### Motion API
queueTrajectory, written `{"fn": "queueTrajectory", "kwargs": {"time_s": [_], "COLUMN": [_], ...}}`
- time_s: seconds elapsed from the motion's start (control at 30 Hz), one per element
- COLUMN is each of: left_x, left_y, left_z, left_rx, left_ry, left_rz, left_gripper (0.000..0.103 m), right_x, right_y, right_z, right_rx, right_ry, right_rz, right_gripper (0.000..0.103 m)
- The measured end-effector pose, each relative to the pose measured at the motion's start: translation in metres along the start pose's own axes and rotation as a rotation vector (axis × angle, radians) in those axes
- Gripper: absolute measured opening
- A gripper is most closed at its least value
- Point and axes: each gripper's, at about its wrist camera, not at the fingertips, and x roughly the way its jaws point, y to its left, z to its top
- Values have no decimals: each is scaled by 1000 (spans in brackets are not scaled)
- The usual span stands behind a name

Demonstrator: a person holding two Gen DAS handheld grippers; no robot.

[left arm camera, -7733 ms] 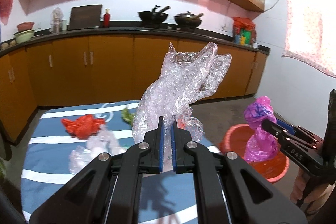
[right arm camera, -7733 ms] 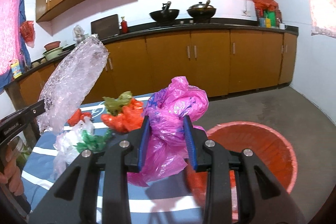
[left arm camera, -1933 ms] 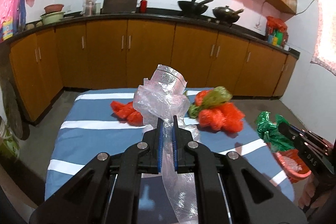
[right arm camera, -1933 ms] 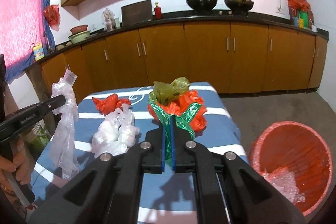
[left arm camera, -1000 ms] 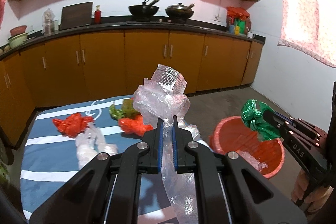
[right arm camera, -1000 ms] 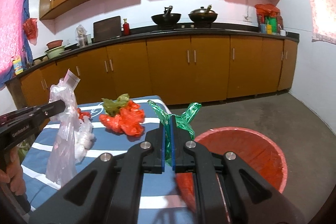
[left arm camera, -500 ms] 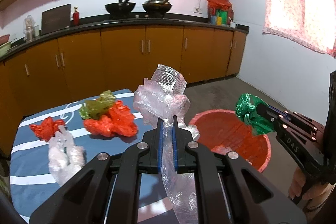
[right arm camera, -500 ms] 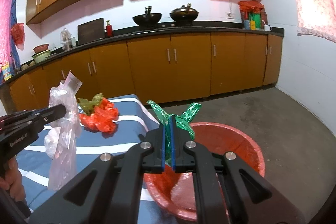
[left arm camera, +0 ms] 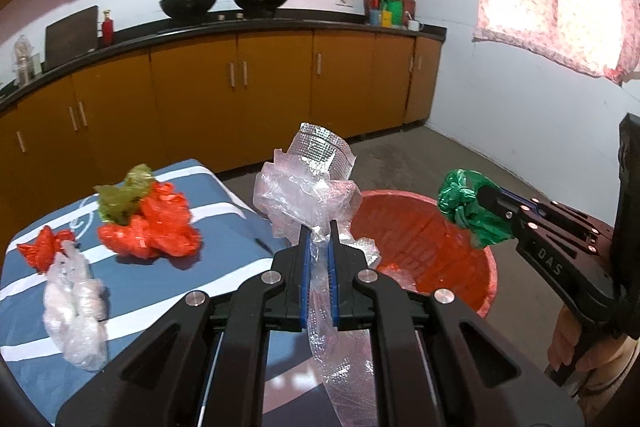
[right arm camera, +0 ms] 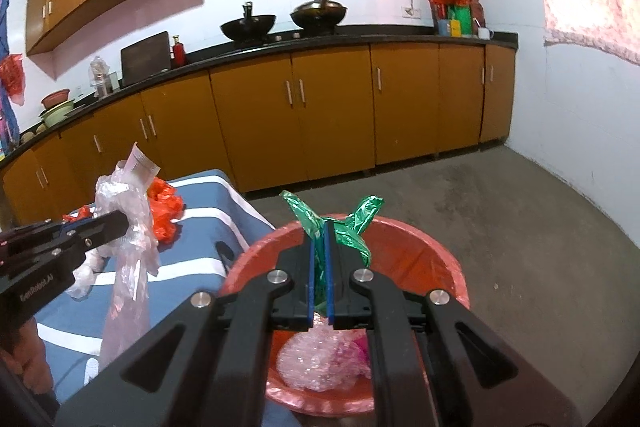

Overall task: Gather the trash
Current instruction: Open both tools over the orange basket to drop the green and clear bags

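My left gripper (left arm camera: 319, 239) is shut on a crumpled clear plastic bag (left arm camera: 308, 193) that trails down between the fingers, at the table's right edge beside the red basin (left arm camera: 432, 247). My right gripper (right arm camera: 319, 229) is shut on a green plastic bag (right arm camera: 354, 231) and hangs over the red basin (right arm camera: 438, 247), which holds bubble wrap (right arm camera: 312, 359) and a pink bag (right arm camera: 360, 347). In the left wrist view the right gripper (left arm camera: 480, 197) carries the green bag (left arm camera: 466, 213) above the basin's far side. The left gripper (right arm camera: 125, 223) and clear bag (right arm camera: 130, 239) show at left.
The table with its blue striped cloth (left arm camera: 228, 267) bears a red-and-green bag heap (left arm camera: 148, 223), a small red bag (left arm camera: 42, 247) and a clear bag (left arm camera: 76, 315). Orange cabinets (right arm camera: 332, 107) line the back wall. Bare concrete floor (right arm camera: 520, 211) lies right of the basin.
Both grippers have swung right, away from the table and towards the basin, which looks closer and larger. The green bag now hangs over the basin. Both grips are unchanged.
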Motion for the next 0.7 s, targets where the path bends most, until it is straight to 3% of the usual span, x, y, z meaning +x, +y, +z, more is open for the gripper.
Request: {"fn": "queueTrajectory", "kwargs": {"time_s": [0.27,0.7], "left_x": [30,69], "left_y": [-18,-38], "left_z": [0,9], "left_rx": [15,22], "left_ry": [24,21], "left_rz": [-60,-82], "left_gripper": [8,8], "right_x": [20,40], "right_y": [-19,-35], "right_z": [-7,-7], "right_rx": [6,18], "right_ry": [25,35], "right_rz": [-18,-31], "right_gripper": [6,6]}}
